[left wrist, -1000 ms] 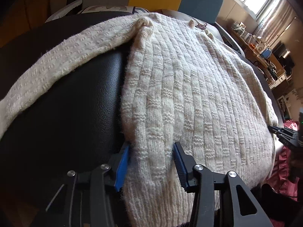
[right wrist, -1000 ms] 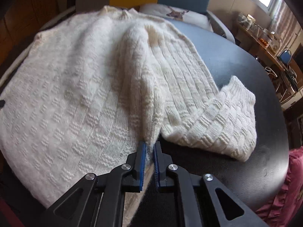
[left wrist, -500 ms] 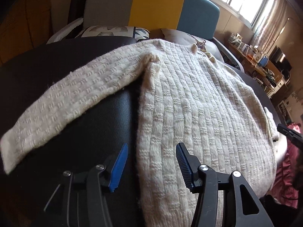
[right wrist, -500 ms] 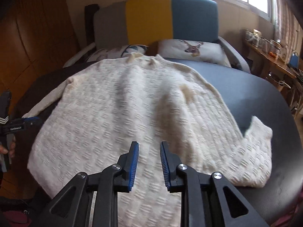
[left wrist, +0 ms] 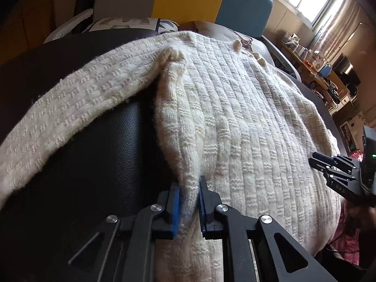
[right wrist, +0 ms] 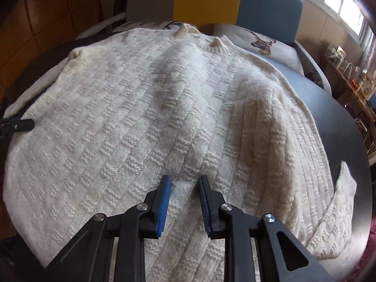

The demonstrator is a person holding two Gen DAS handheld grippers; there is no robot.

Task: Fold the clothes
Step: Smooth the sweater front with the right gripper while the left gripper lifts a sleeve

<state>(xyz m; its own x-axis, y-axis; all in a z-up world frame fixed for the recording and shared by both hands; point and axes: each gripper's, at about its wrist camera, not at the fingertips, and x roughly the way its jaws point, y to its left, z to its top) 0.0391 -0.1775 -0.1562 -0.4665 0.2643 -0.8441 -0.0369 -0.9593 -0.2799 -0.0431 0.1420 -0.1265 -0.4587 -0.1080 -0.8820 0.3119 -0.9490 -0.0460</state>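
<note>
One cream knit sweater [right wrist: 164, 108] lies spread over the round black counter [left wrist: 98, 155], hem at the near edge, a sleeve reaching toward each side. Left tongs [left wrist: 189, 202] are closing, pinching a raised fold at its side seam; right tongs [right wrist: 184, 202] stand slightly spread over the hem. Behind stands one grey-yellow-blue sofa [right wrist: 206, 0] with two cushions.

Cream sweater [left wrist: 246, 122] of chunky ribbed knit, fuzzy and matt, black tabletop [left wrist: 98, 155] of grained, faintly glossy leather

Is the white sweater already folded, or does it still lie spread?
Mostly spread: the sweater lies flat across the table, its left sleeve stretched outward.
</note>
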